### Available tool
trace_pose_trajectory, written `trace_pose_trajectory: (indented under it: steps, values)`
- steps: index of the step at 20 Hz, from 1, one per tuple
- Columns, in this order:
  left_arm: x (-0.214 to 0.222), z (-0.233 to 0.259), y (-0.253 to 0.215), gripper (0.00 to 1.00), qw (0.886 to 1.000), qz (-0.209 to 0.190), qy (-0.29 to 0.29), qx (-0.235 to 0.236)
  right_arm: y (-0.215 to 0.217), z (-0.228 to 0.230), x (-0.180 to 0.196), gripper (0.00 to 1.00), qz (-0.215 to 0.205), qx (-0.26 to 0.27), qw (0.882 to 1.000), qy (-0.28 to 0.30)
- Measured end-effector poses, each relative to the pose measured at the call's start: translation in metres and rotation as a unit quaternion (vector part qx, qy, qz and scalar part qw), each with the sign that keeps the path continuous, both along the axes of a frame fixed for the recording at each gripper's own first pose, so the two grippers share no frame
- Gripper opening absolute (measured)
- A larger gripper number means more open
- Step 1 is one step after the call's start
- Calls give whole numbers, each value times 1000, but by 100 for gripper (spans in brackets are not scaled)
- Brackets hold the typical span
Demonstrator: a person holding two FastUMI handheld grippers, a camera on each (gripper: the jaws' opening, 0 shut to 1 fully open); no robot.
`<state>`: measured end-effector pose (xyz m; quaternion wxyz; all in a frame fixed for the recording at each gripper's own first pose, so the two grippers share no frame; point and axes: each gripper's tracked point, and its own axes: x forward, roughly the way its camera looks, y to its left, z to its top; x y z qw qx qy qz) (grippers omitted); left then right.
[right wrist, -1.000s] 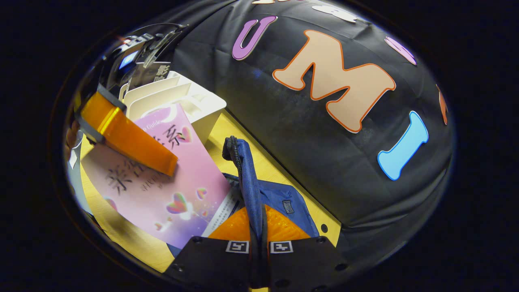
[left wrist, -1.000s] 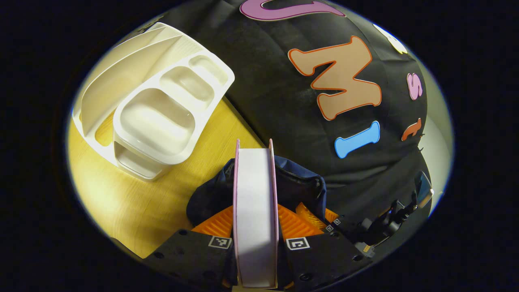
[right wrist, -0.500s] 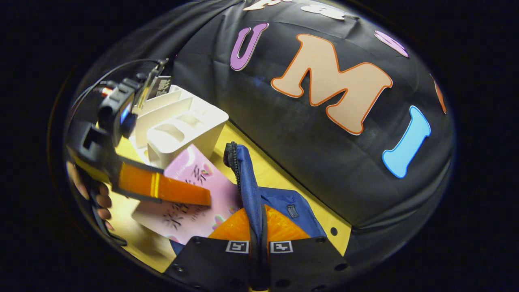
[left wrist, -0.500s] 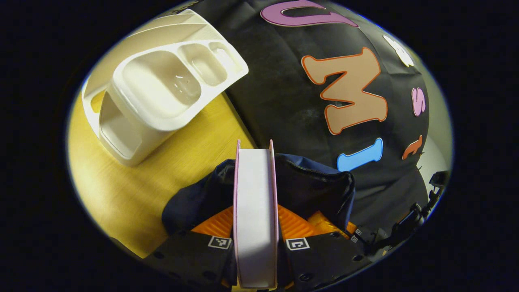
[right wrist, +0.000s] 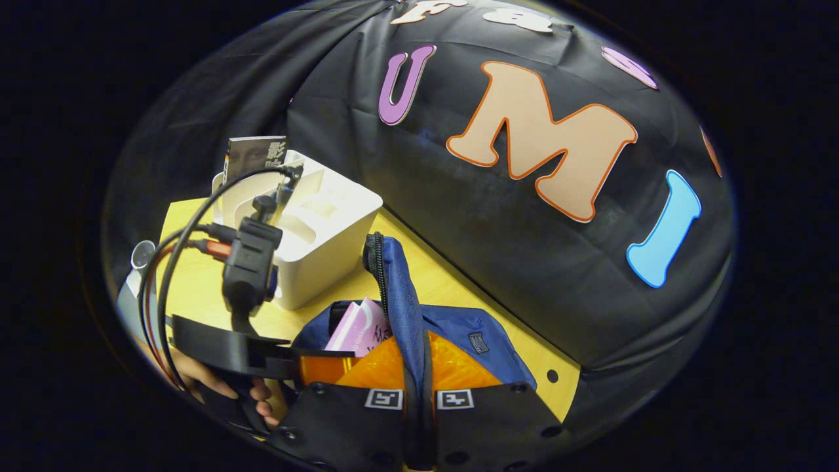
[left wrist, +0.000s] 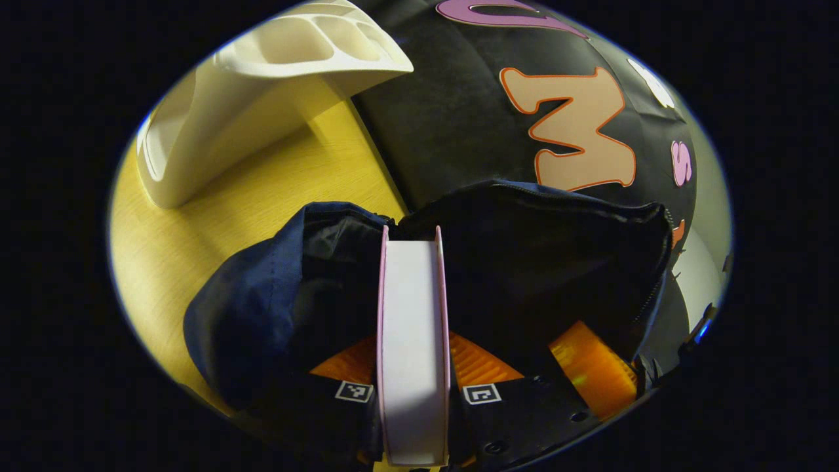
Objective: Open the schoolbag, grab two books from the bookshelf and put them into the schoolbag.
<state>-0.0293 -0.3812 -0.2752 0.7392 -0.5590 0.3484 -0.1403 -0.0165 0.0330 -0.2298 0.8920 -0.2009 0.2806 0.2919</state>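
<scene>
Book (left wrist: 413, 347) page-edge up, entering schoolbag (left wrist: 262, 301) | left fingers (left wrist: 482, 360) clamp it | right fingers (right wrist: 452, 367) pinch bag rim

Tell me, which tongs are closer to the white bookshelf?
Left. The left tongs, holding the pink book in the schoolbag, sit just in front of the white bookshelf. The right tongs, pinching the bag's edge, are slightly farther away.

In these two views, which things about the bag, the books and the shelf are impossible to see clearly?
- Schoolbag interior, left gripper view: dark; its depth and contents cannot be told.
- Pink book, left gripper view: seen edge-on between the jaws; its cover is hidden.
- Pink book, right gripper view: mostly sunk behind the bag's rim.
- Second book in the bookshelf, right gripper view: its lower part is hidden by the shelf wall.
</scene>
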Motion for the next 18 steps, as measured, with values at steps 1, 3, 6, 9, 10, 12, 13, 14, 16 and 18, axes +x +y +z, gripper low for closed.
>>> trace_pose_trajectory:
  steps: [1,3,6,9,10,12,13,14,16,18]
  values:
    - [2,-4,-3,36,1000,0,3,-5,-1,1,-1,5,-1,2,1000,1]
    - [7,-8,-6,36,1000,6,2,-12,-2,3,-2,5,-2,7,1000,4]
    - [17,-13,-15,36,1000,9,4,-17,-4,5,-2,6,-3,9,1000,2]
    - [21,-24,-28,37,1000,-7,1,6,-6,3,-4,5,-3,8,1000,2]
    - [15,-24,-30,37,1000,-20,3,9,-6,3,-3,5,-2,6,1000,1]
    - [5,-32,-29,49,999,-38,6,39,-6,2,-2,5,-2,4,1000,2]
    - [0,-33,-27,43,997,-49,4,59,-6,0,-1,5,-3,4,1000,2]
    - [-4,-33,-21,61,995,-56,1,76,-7,1,0,5,-5,4,1000,2]
    - [-12,-23,-11,95,993,-66,-5,96,-9,-1,1,5,-11,7,1000,5]
    - [-15,-10,6,95,989,-68,-27,127,-13,0,5,5,-18,11,1000,6]
